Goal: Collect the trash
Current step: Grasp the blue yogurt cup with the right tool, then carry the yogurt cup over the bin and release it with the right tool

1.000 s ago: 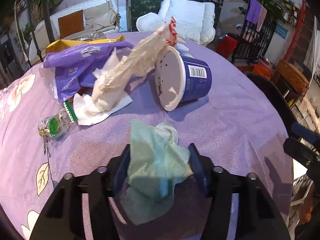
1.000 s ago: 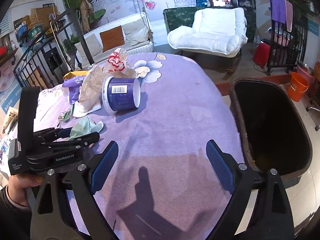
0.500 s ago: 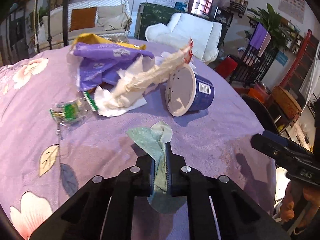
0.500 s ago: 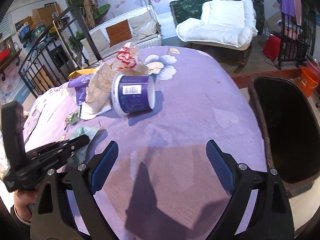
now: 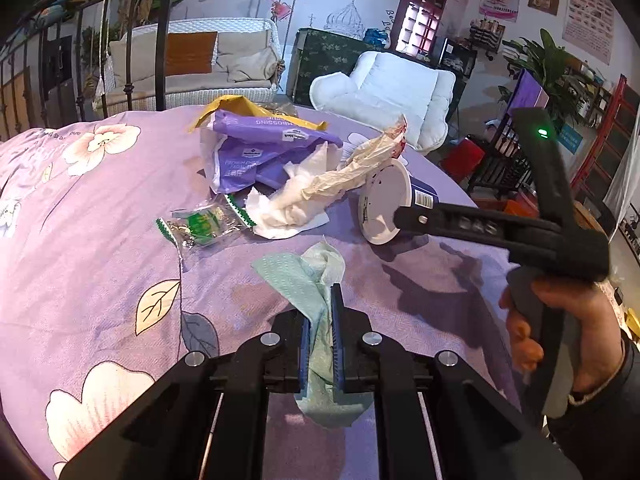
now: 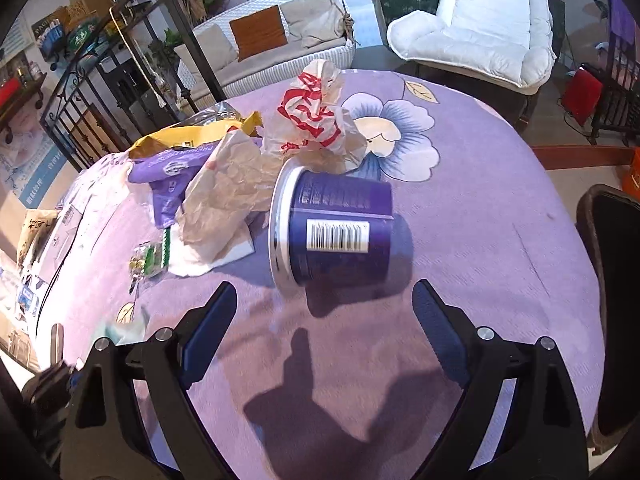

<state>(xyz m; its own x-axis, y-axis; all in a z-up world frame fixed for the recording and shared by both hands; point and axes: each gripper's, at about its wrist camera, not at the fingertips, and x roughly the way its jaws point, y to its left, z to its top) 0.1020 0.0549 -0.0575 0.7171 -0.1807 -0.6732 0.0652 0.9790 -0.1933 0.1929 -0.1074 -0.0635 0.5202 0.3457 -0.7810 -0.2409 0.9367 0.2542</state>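
Note:
My left gripper (image 5: 320, 316) is shut on a pale green tissue (image 5: 308, 276) and holds it just above the purple floral tablecloth (image 5: 100, 208). My right gripper (image 6: 324, 308) is open and empty, close in front of a blue paper cup (image 6: 340, 228) lying on its side; in the left wrist view the right gripper (image 5: 404, 216) reaches over the cup (image 5: 384, 204). Behind the cup lie a crumpled brown paper bag (image 6: 232, 184), a red-and-white wrapper (image 6: 316, 116), a purple packet (image 5: 256, 148), a white napkin (image 5: 288, 212) and a small green clear wrapper (image 5: 200, 224).
A dark wicker bin (image 6: 612, 280) stands off the table's right edge. A yellow bag (image 6: 192, 134) lies behind the purple packet. Papers (image 6: 52, 240) lie at the table's left edge. A white armchair (image 6: 476, 28) and a sofa (image 6: 272, 40) stand beyond the table.
My left gripper closed on the green tissue and lifted it back and up. My right gripper moved forward and left toward the blue cup, staying open.

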